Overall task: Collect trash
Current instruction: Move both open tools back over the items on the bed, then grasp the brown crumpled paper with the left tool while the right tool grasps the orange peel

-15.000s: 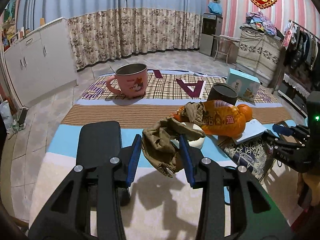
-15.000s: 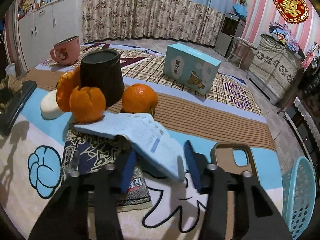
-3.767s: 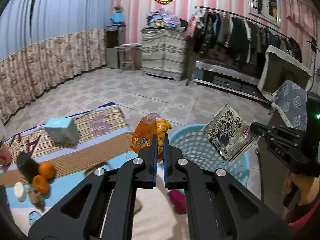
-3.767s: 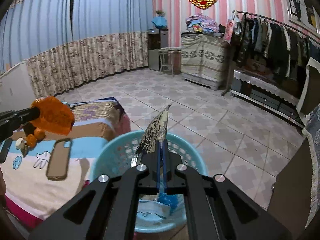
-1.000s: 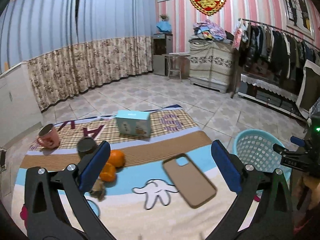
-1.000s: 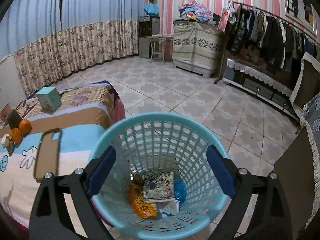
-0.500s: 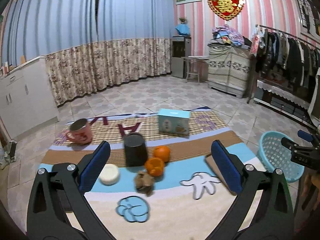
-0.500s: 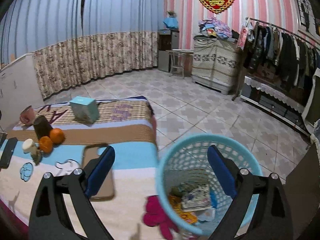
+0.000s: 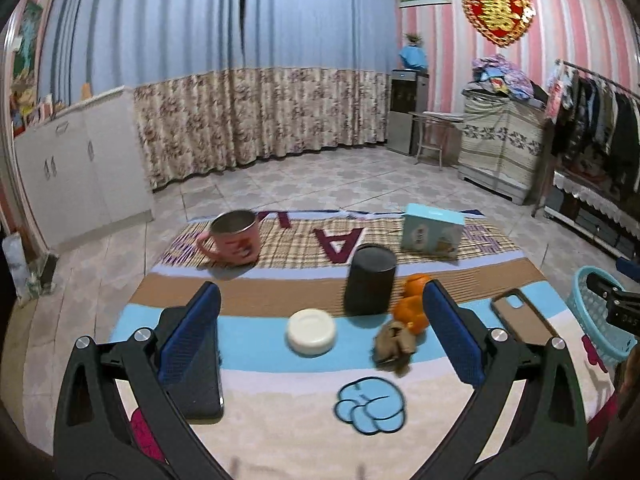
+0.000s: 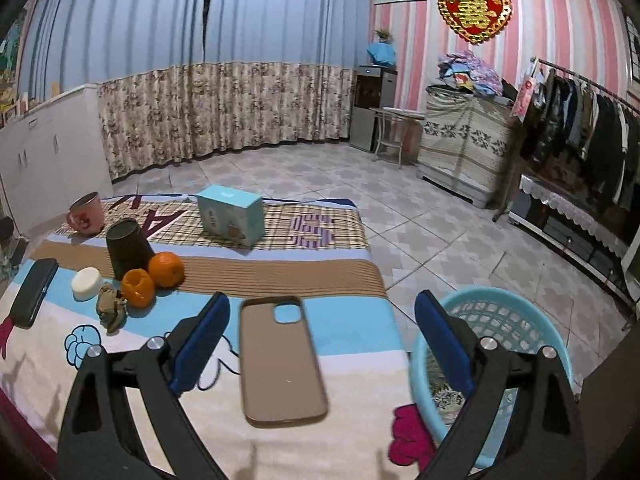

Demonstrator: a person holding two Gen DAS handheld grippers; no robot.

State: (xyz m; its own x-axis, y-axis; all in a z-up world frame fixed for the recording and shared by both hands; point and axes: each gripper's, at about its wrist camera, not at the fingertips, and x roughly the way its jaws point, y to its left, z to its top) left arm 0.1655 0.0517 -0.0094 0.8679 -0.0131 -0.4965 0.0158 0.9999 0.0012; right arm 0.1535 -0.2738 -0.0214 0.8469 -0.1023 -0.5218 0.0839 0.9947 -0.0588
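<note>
You are standing in a room with pink striped walls, blue and floral curtains and a tiled floor, working over a table [image 10: 328, 276] covered with a cartoon-print cloth. Some trash is already lying in the blue basket [image 10: 496, 300] beside the table's edge, so part of the job looks done. What seems left is the crumpled brown scrap [image 9: 394, 344], sitting just beside the peeled orange [image 9: 410, 314] and near the white lid [image 9: 311, 331]. You are holding the left gripper [image 9: 320, 332] and the right gripper [image 10: 322, 344] with fingers spread wide, both carrying nothing. The pink mug [image 9: 236, 237], black cup [image 9: 370, 282], teal box [image 9: 432, 230], phone [image 9: 192, 364] and brown phone case [image 10: 280, 360] are probably staying where they are.
</note>
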